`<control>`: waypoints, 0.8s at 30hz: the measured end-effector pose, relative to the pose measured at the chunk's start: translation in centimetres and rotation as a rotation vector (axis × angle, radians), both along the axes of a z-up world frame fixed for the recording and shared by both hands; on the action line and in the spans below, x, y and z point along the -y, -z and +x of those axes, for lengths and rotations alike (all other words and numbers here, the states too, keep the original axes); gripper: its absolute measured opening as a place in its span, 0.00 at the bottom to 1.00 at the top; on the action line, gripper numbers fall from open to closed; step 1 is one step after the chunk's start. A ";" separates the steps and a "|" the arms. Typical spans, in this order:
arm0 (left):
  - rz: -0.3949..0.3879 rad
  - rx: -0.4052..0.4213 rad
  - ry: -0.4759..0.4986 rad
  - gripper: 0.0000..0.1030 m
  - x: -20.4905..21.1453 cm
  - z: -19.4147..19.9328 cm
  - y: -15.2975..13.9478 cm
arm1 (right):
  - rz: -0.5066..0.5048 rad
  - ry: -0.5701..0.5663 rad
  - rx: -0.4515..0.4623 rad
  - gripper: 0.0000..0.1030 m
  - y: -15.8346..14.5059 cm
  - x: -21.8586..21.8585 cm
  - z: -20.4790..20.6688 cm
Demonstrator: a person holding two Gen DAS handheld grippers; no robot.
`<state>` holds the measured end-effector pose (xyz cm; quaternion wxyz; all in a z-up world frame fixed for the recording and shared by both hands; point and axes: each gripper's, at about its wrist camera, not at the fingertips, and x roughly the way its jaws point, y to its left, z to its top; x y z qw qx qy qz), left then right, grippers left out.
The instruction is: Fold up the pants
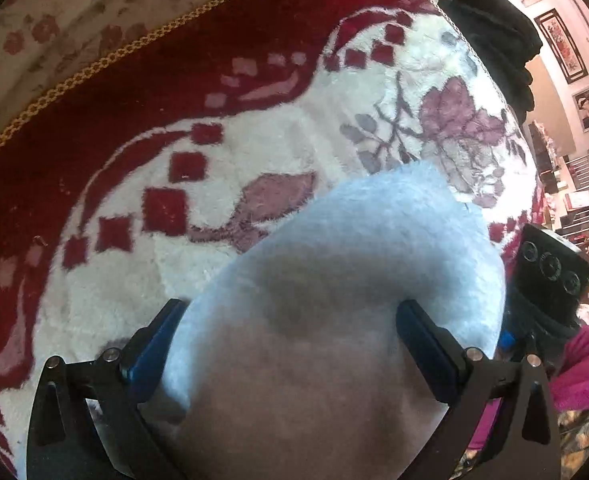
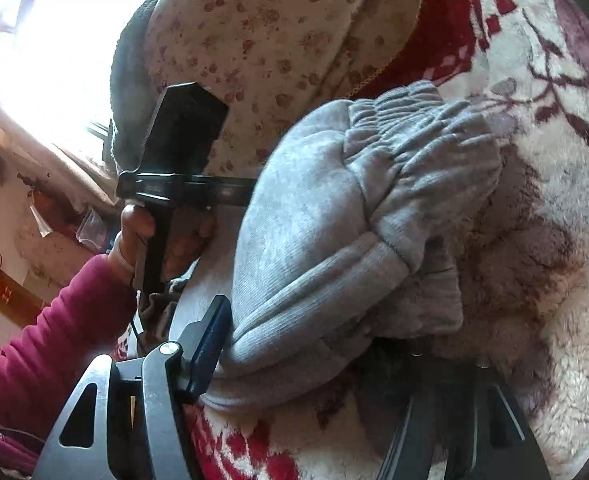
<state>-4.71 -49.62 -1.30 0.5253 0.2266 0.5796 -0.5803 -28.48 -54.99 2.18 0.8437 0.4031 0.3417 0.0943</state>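
The grey fleece pants (image 1: 354, 240) lie in a folded bundle on the blanket, and their gathered elastic waistband (image 2: 414, 128) faces the far side. My left gripper (image 1: 290, 340) points down at the bundle. Its blue-padded fingers (image 1: 154, 344) stand wide apart, with the cloth filling the gap between them. My right gripper (image 2: 318, 332) reaches under the near edge of the pants (image 2: 314, 220). One blue pad (image 2: 210, 352) lies beside the rolled edge, and the other finger is hidden beneath the cloth. A hand (image 2: 134, 224) in a magenta sleeve holds the left tool's black housing (image 2: 182, 132).
A plush red and white floral blanket (image 1: 254, 140) covers the surface, with a gold cord edge (image 1: 94, 64). A cream flowered quilt (image 2: 274, 40) rises behind it. A black garment (image 1: 490, 20) lies at the far corner and pink cloth (image 1: 586, 368) at the right. A bright window (image 2: 54, 40) is on the left.
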 end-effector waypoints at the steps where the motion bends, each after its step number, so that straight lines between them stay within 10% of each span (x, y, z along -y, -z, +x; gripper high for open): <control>1: -0.009 0.005 -0.004 1.00 -0.1 -0.1 -0.1 | -0.025 -0.007 -0.002 0.66 -0.1 -0.2 -0.1; 11: -0.141 0.105 -0.020 0.37 -2.2 -1.3 -2.8 | -0.150 -0.012 0.051 0.47 -3.0 -1.6 0.8; 24: -0.370 0.152 -0.151 0.29 -8.3 -1.4 -11.2 | -0.263 -0.054 0.208 0.39 -10.8 -4.9 2.1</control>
